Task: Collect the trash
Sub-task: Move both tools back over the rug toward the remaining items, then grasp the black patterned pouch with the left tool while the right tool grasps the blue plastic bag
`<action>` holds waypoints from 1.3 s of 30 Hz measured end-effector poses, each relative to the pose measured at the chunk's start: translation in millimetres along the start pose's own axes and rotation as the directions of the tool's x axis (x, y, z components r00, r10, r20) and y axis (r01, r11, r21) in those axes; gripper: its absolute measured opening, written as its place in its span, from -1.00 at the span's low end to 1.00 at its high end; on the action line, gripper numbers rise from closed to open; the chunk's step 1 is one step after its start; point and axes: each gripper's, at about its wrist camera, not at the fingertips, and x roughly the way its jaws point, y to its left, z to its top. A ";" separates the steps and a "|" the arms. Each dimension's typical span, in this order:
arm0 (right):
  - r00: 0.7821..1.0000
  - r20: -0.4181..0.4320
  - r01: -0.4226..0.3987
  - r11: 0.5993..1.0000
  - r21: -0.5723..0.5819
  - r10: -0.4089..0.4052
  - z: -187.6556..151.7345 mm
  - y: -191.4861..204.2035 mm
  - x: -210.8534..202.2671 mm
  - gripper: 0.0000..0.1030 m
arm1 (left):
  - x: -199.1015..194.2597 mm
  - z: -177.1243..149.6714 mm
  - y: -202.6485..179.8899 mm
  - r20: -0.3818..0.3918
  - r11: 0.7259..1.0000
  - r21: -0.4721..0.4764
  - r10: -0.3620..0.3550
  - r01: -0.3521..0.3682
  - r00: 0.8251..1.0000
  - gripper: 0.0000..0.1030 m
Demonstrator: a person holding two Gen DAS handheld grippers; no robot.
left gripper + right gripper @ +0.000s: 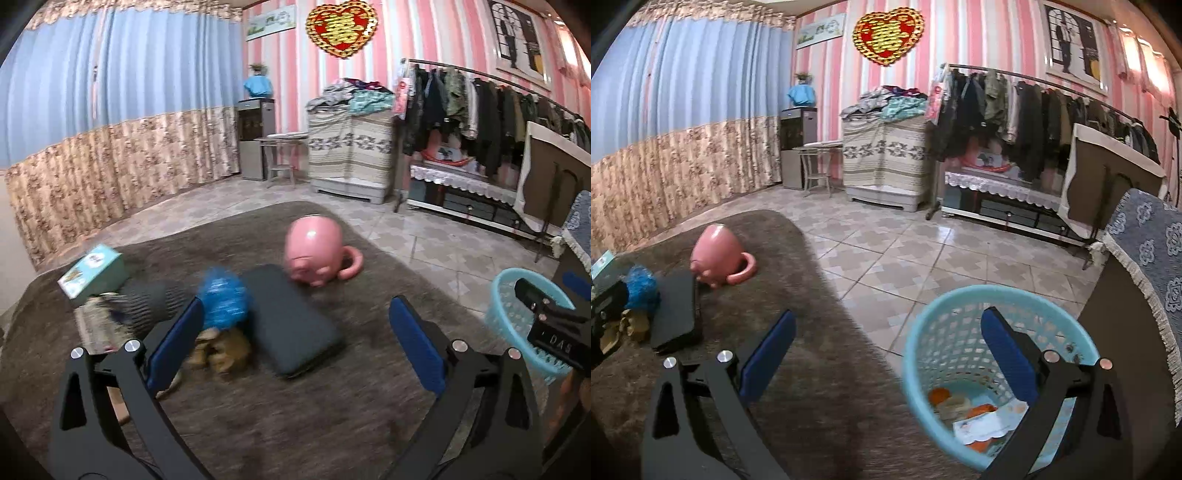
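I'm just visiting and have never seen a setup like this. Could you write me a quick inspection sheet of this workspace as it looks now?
Surface: brown fuzzy cover, over a tiled floor.
Job's things: light blue mesh basket holding orange scraps and paper; crumpled blue wrapper and tan crumpled scrap on the cover.
Clutter: pink mug upside down, black flat case, teal box.
Grippers: left gripper jaws open, empty; right gripper jaws open, empty, near the basket.
Cables: nothing seen.
Surroundings: clothes rack, curtains, striped wall.
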 end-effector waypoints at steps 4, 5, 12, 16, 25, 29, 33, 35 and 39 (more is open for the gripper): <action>0.999 -0.013 -0.052 0.999 -0.010 0.052 -1.7 23.8 -0.2 0.90 | -4.5 -5.1 34.0 -0.008 0.999 -0.032 0.034 -0.034 0.999 0.89; 0.997 -0.018 -0.070 0.997 -0.017 0.069 -3.2 31.5 -0.9 0.90 | -5.5 -6.6 42.7 -0.012 0.998 -0.040 0.042 -0.042 0.999 0.89; 0.992 -0.019 -0.126 0.990 -0.067 0.125 -6.8 69.1 -4.2 0.90 | -11.4 -23.5 93.4 -0.040 0.990 -0.045 0.135 -0.137 0.990 0.89; 0.989 -0.023 -0.150 0.986 -0.074 0.149 -4.8 86.6 -0.9 0.90 | -13.3 -31.3 123.1 -0.061 0.981 -0.072 0.175 -0.179 0.983 0.89; 0.974 -0.034 -0.228 0.961 -0.156 0.225 -8.8 125.2 0.0 0.90 | 1.0 -45.6 169.9 -0.122 0.967 -0.147 0.189 -0.206 0.974 0.89; 0.975 -0.045 -0.224 0.957 -0.187 0.219 -7.8 133.3 7.2 0.90 | 15.1 -34.4 165.7 -0.119 0.973 -0.174 0.135 -0.155 0.984 0.88; 0.974 -0.064 -0.225 0.960 -0.169 0.217 -7.1 126.7 15.9 0.90 | 36.3 -15.2 147.2 -0.103 0.984 -0.131 0.108 -0.121 0.989 0.77; 0.976 -0.070 -0.216 0.963 -0.159 0.208 -7.4 122.8 19.6 0.90 | 48.6 -9.1 138.9 -0.112 0.988 -0.113 0.094 -0.107 0.989 0.71; 0.973 -0.088 -0.223 0.965 -0.134 0.213 -6.9 117.3 28.0 0.90 | 77.4 -6.4 131.2 -0.176 0.992 -0.091 0.070 -0.087 0.982 0.28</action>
